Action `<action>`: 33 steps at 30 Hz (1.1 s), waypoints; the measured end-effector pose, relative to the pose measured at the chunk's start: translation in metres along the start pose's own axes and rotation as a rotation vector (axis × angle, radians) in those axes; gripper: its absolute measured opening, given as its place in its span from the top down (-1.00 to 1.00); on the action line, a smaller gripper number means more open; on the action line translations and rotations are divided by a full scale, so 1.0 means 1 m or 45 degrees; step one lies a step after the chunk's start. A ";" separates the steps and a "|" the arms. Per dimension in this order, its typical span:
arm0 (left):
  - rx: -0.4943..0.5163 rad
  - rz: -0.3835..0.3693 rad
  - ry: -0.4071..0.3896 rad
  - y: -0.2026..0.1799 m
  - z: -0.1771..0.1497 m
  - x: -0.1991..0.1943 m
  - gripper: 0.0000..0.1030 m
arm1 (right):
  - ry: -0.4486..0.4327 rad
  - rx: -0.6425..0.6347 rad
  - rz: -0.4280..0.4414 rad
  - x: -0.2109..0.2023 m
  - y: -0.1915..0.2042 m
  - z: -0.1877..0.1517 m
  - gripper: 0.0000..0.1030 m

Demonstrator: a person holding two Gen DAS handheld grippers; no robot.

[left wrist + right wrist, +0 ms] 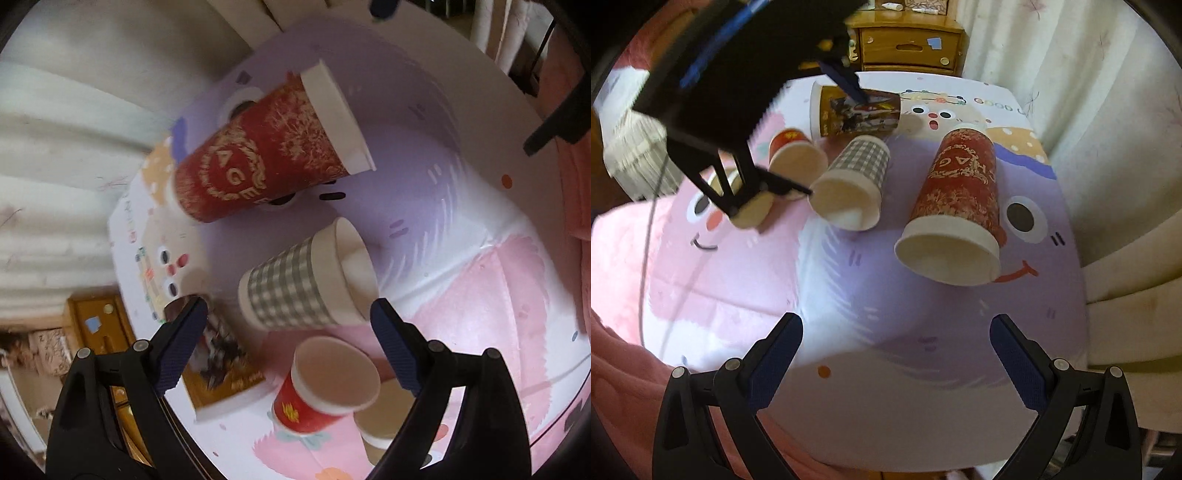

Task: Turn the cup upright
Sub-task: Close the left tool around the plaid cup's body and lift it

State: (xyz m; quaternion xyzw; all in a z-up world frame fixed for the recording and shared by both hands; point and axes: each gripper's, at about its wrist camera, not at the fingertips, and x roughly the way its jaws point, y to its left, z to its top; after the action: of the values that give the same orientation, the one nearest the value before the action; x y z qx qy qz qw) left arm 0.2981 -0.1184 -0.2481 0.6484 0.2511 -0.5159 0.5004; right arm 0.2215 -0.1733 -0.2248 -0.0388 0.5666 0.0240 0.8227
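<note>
Several paper cups lie on their sides on a cartoon-print table (886,369). A tall red cup (266,155) (960,199) lies farthest from the others. A grey checked cup (303,280) (853,177) lies in the middle. A small red cup (325,387) (796,155), a dark printed cup (218,354) (857,112) and a plain brown cup (384,417) (753,210) lie near it. My left gripper (288,314) is open and hovers over the checked cup; it also shows in the right wrist view (838,136). My right gripper (895,325) is open and empty above bare table.
A wooden drawer cabinet (908,44) stands beyond the table. White curtains (1089,92) hang at the side. A pink cloth (576,184) lies past the table edge. A cream cushion edge (1137,273) borders the table on the right.
</note>
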 end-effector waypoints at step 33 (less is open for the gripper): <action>-0.323 -0.245 0.043 0.061 0.034 0.059 -0.60 | -0.029 0.247 0.063 -0.003 -0.071 -0.011 -0.99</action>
State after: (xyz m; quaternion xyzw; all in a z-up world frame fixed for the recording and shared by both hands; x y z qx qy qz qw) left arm 0.3554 -0.1829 -0.2779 0.5616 0.3836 -0.5146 0.5222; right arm 0.2166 -0.2448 -0.2234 0.0553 0.5577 -0.0102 0.8281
